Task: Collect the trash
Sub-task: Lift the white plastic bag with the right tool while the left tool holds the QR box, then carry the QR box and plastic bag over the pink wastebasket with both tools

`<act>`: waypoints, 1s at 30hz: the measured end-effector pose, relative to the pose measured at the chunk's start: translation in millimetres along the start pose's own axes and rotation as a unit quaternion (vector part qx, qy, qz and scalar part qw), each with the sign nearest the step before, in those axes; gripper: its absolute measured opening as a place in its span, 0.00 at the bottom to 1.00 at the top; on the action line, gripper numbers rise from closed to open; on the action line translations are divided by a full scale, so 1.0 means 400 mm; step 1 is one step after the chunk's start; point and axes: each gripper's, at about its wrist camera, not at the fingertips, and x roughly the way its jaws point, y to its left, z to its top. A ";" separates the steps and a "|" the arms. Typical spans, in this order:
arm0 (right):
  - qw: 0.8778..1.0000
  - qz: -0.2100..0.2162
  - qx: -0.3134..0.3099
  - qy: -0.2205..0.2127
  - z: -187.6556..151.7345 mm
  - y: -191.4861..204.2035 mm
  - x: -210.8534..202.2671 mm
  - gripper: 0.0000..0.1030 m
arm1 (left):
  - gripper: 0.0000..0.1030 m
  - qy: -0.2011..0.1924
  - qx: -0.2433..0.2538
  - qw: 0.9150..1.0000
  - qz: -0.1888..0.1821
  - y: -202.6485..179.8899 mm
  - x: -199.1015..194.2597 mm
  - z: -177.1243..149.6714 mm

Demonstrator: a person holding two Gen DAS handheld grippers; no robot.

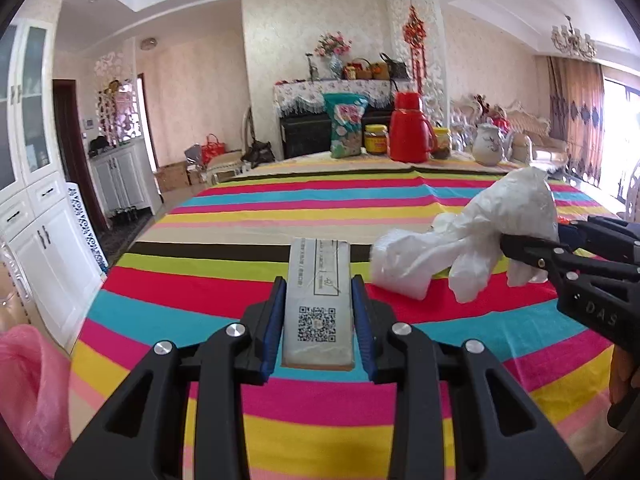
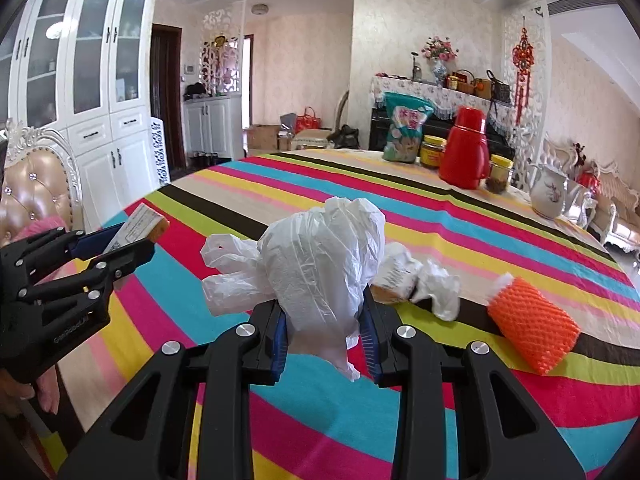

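L gripper point(image 1: 319, 316): jaws narrowed onto a small flat carton point(image 1: 318, 300), blue pads pressed on both long sides; QR code & printed text on top face, cardboard edge showing at near end. Carton held clear above the cloth, pointing away from cam.
L gripper, from R cam point(image 2: 132, 240): at far left, carton point(image 2: 138, 226) sticking out past the fingertips, tilted up.
R gripper point(image 2: 326, 336): jaws narrowed onto a crumpled white plastic bag point(image 2: 320, 256); bag bulges up & fwd over the pads, handles trailing to the left, a tail hanging below.
R gripper, from L cam point(image 1: 532, 246): at right edge, bag point(image 1: 480, 232) bunched in front of it, lifted off the table.
Table: striped tablecloth point(image 2: 440, 216) in pink, cyan, yellow, red, green, black bands.
Trash on cloth: 2nd small carton point(image 2: 394, 280) w/ a scrap of white plastic point(image 2: 438, 288) touching it, just behind the bag; orange foam net sleeve point(image 2: 532, 326) lying to the right, apart from them.
Far end of table: green snack bag point(image 2: 404, 128), yellow-lid jar point(image 2: 432, 152), red thermos point(image 2: 466, 148), smaller jar point(image 2: 500, 174), white jug point(image 2: 550, 192).
Person: fingers point(image 2: 48, 396) under the L gripper's body, low left in R cam; pink sleeve point(image 1: 36, 396) at left in L cam.
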 end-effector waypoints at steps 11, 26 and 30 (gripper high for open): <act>0.998 0.053 -0.019 -0.008 0.028 0.161 0.017 0.32 | 0.31 -0.032 -0.032 0.997 0.057 0.165 -0.133 -0.064; 0.993 0.111 -0.048 -0.013 0.042 0.375 0.040 0.32 | 0.31 -0.039 -0.089 0.990 0.106 0.370 -0.256 -0.161; 0.991 0.120 -0.057 -0.015 0.045 0.411 0.039 0.32 | 0.31 -0.033 -0.106 0.988 0.108 0.390 -0.254 -0.171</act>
